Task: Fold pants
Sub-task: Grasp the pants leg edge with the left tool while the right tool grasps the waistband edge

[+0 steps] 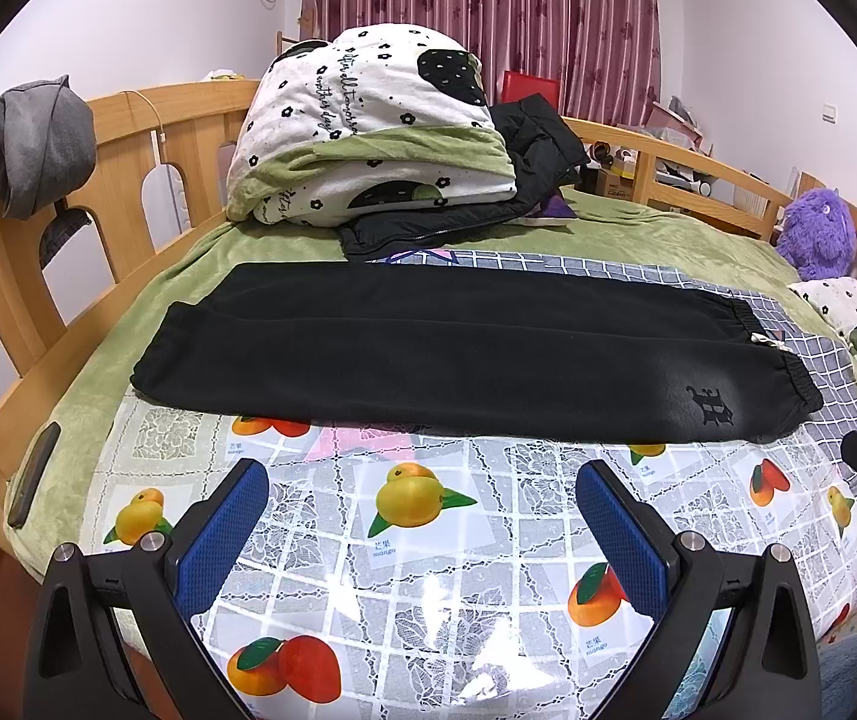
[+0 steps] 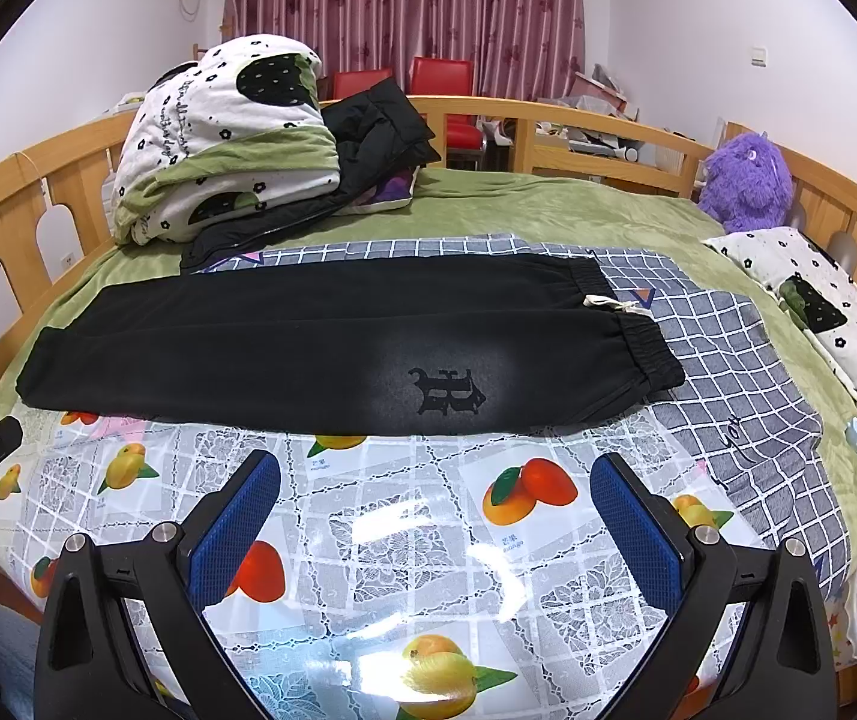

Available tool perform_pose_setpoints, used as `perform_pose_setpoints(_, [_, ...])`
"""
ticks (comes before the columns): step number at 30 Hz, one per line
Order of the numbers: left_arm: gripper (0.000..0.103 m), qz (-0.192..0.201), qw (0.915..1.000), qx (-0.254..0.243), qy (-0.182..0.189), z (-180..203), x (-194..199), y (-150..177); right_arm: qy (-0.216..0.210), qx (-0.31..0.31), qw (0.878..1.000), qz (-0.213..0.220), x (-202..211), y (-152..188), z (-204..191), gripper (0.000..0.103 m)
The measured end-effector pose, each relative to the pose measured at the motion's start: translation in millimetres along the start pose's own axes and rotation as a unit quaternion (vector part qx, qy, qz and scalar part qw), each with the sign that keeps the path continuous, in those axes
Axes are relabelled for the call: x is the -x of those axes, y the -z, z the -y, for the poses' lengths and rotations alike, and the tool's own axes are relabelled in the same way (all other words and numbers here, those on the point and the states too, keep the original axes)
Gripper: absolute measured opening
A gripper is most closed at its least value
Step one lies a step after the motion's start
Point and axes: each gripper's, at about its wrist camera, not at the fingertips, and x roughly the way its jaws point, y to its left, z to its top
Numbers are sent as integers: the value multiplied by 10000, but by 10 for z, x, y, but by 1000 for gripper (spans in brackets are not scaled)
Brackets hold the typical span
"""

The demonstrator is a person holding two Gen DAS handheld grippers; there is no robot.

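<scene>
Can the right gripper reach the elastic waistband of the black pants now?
Probably yes: the right gripper is open and empty, and only bare fruit-print plastic cover lies between it and the waistband.

- Left wrist view: low over the near edge of the bed point(image 1: 128, 300), facing the far curtain point(image 1: 488, 0); left tool point(image 1: 422, 516) in the foreground.
- Right wrist view: same height and heading, set further right; right tool point(image 2: 434, 516) in the foreground.
- Shared: pants point(image 1: 428, 354), quilt point(image 1: 368, 132), purple plush toy point(image 1: 818, 234).
</scene>
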Motion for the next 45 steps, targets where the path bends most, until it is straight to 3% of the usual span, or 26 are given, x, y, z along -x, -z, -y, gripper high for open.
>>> perform_pose_setpoints(10, [103,76,9998,146,123,-90,36,-24,-88,-27,9999,64,36,-1,16,102])
perform_pose_setpoints(16, [103,138,9972,573,453,-277,100,-209,-508,-375,9976,299,154,-108,69,100])
perform_pose_setpoints(23, [103,24,9996,284,-20,-631,-28,-458,-388,-374,9969,567,199,-424,324,98])
perform_pose_setpoints(27, [103,-105,9991,399,-118,-903,-295,-462,-245,-428,9982,337,-190,-429,595,95])
perform_pose_setpoints(29, [103,-229,9981,561,-81,-1043,-474,-433,-291,-543,9981,3,-490,-378,719,88])
perform_pose_setpoints(31, [101,-418,9958,811,-72,-1204,-731,-374,-339,-627,9973,-194,-663,-332,775,75])
perform_pose_setpoints(34, [95,-602,9920,1108,64,-1402,-1110,-245,-309,-805,9931,-792,-1260,-110,942,64])
perform_pose_setpoints(38, [82,-909,9838,1537,176,-1613,-1629,-78,-194,-996,9900,-978,-1692,112,1110,63])
perform_pose_setpoints(41, [80,-1149,9785,1706,179,-1722,-1893,-23,-298,-1285,9862,-1000,-1861,153,1214,63])
perform_pose_setpoints(45, [80,-937,9779,1857,199,-1764,-1943,26,-577,-1765,9768,-1064,-1961,167,1307,63])
